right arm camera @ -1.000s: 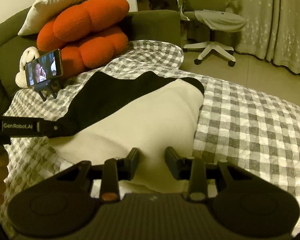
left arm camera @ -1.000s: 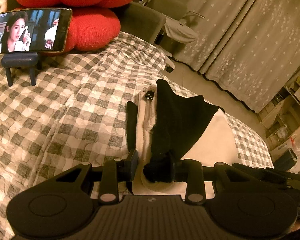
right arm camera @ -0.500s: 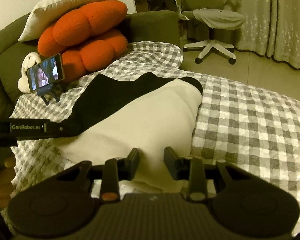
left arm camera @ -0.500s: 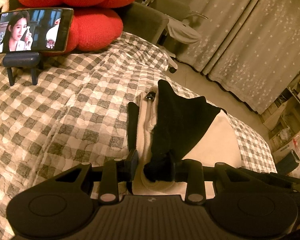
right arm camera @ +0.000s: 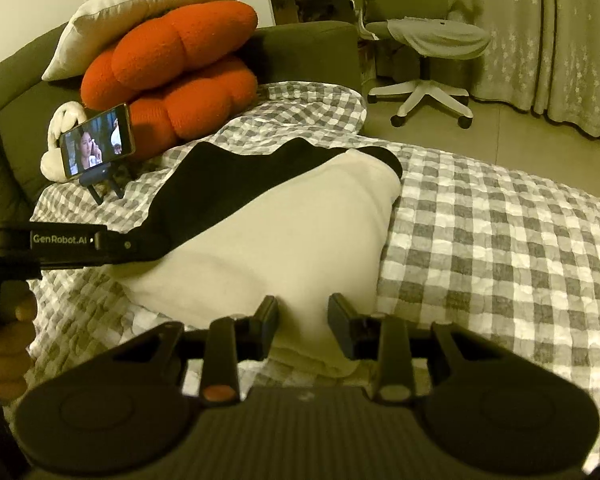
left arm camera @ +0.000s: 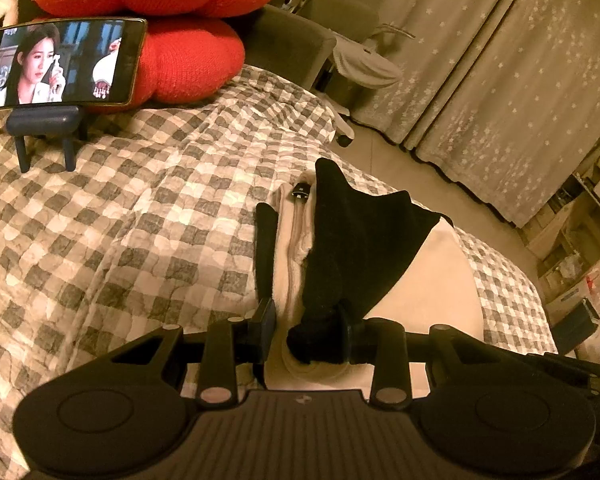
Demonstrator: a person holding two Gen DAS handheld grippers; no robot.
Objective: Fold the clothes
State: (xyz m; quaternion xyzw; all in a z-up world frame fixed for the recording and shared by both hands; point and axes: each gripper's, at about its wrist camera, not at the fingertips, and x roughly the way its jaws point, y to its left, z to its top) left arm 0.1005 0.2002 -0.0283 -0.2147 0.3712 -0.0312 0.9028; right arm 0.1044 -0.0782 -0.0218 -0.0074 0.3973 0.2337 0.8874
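Note:
A cream and black garment [left arm camera: 432, 276] lies part-folded on the checked bedspread [left arm camera: 120, 220]. My left gripper [left arm camera: 305, 330] is shut on a thick bunch of its black sleeve [left arm camera: 364, 240] and cream edge, and the black cloth runs taut up to the fingers. In the right wrist view the same garment [right arm camera: 300, 232] lies ahead, with the left gripper [right arm camera: 140, 244] holding its black part [right arm camera: 228, 184] from the left. My right gripper [right arm camera: 303, 318] is open, its fingers straddling the near cream edge.
A phone on a stand [right arm camera: 96, 146] plays video at the back left, in front of red cushions [right arm camera: 180, 64] and a white pillow. An office chair [right arm camera: 428, 40] and curtains stand beyond the bed. A hand [right arm camera: 8, 344] grips the left handle.
Both views have shifted only slightly. The left gripper keeps its hold on the garment and the right gripper stays open over the cream edge.

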